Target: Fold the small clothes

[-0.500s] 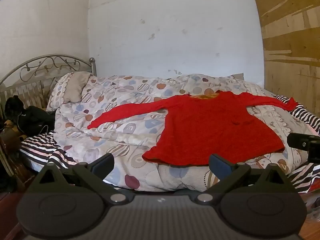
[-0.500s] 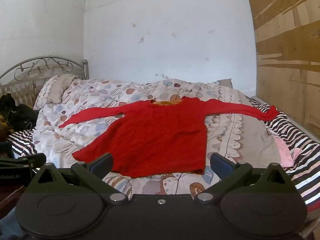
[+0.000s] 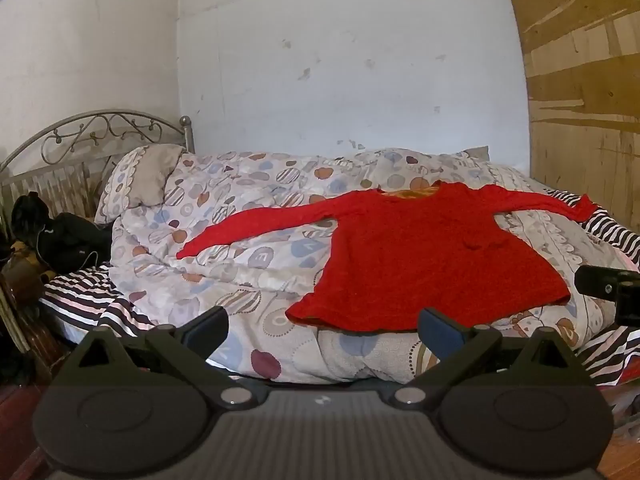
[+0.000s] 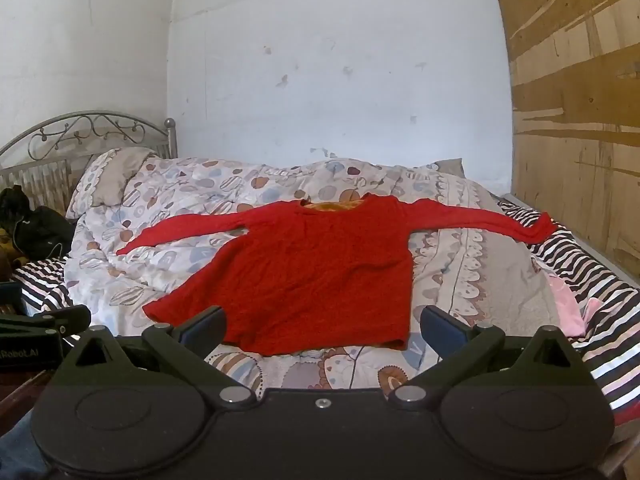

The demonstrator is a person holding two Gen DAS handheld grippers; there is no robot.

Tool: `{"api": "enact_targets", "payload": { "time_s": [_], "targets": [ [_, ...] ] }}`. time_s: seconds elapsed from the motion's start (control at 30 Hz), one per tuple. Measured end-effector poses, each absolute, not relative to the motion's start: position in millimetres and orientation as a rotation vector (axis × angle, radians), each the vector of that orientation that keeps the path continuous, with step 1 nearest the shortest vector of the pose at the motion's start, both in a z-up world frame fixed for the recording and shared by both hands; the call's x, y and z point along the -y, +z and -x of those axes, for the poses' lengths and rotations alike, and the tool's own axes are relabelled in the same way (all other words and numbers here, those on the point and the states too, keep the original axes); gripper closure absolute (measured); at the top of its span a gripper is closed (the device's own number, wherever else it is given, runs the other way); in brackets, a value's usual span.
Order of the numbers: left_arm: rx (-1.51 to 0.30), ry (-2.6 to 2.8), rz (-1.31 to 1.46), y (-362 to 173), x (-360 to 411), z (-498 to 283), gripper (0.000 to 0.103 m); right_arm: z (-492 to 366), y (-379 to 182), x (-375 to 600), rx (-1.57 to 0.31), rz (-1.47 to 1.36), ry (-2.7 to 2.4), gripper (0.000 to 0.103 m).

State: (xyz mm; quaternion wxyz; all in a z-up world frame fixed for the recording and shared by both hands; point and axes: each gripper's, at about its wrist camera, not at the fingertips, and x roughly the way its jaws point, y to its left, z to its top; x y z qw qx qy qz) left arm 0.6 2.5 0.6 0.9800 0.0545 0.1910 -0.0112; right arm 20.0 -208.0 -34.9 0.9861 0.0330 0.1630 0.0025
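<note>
A red long-sleeved top lies flat on the patterned duvet, neck toward the wall, both sleeves spread out sideways. My left gripper hangs open short of the bed, its jaws wide apart with nothing between them, the hem just beyond. My right gripper is open too, in front of the top's hem, empty. The right gripper's tip shows at the right edge of the left wrist view, and the left gripper's tip at the left edge of the right wrist view.
A grey pillow leans on the metal headboard at left. Dark bags lie beside it. A striped sheet and a pink cloth are at the right. A plywood wall borders the right side.
</note>
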Motion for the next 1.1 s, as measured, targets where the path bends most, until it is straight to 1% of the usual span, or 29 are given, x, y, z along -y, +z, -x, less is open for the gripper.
{"api": "enact_targets", "payload": {
  "time_s": [1.1],
  "targets": [
    [-0.394, -0.001, -0.106, 0.0, -4.5, -2.1, 0.0, -19.8, -36.4, 210.1, -0.327, -0.048, -0.012, 0.0]
  ]
}}
